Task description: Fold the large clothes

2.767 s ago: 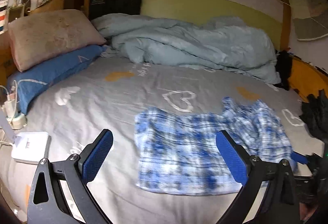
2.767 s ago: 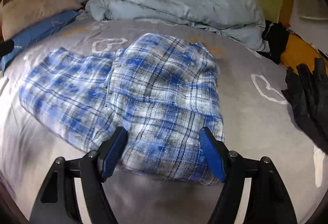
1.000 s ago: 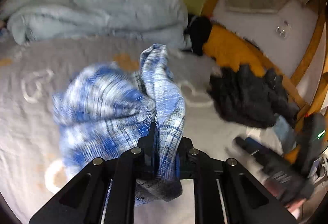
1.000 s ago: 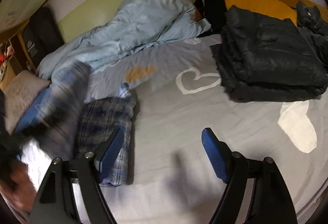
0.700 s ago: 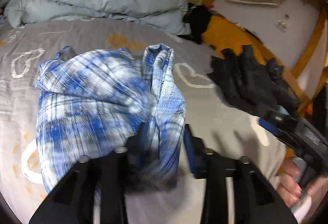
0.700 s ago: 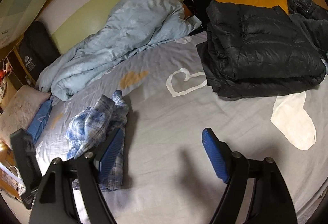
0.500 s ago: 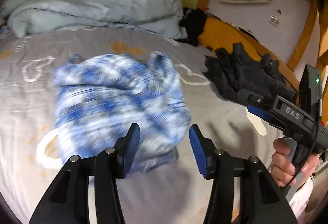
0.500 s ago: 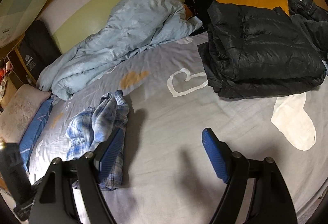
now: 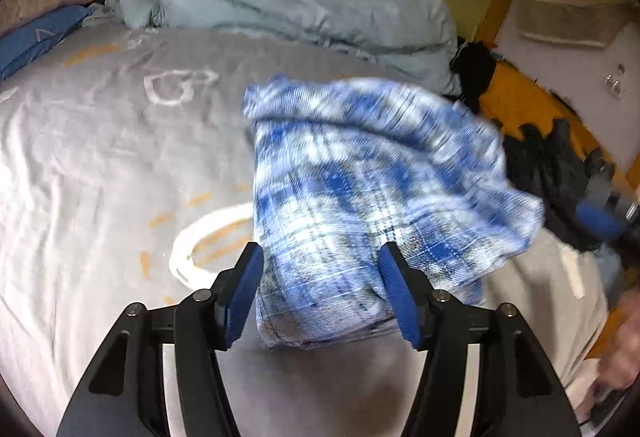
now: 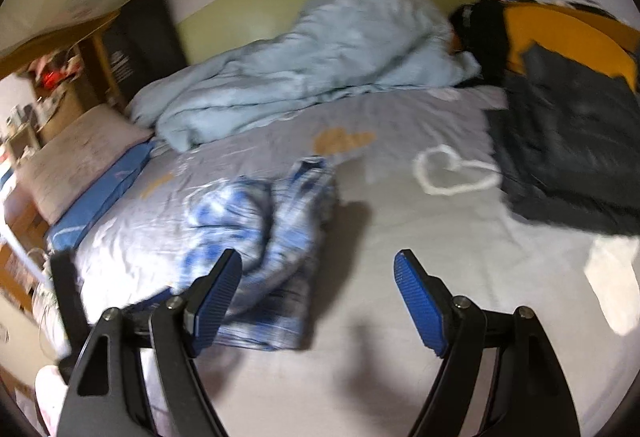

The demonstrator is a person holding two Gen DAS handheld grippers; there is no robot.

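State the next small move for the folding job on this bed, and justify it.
Probably lower the open left claw onto the rumpled blue plaid flannel garment to flatten it: both claws hold nothing, and its top layer lies bunched on the grey bedsheet.

Bunched blue plaid shirt on bed

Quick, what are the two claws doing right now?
Left claw: open, holding nothing, plaid shirt lying just ahead.
Right claw: open, holding nothing.

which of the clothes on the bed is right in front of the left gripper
The blue plaid shirt, bundled on the grey sheet just ahead of the open left gripper. The dark jacket lies farther off at the bed's right edge.
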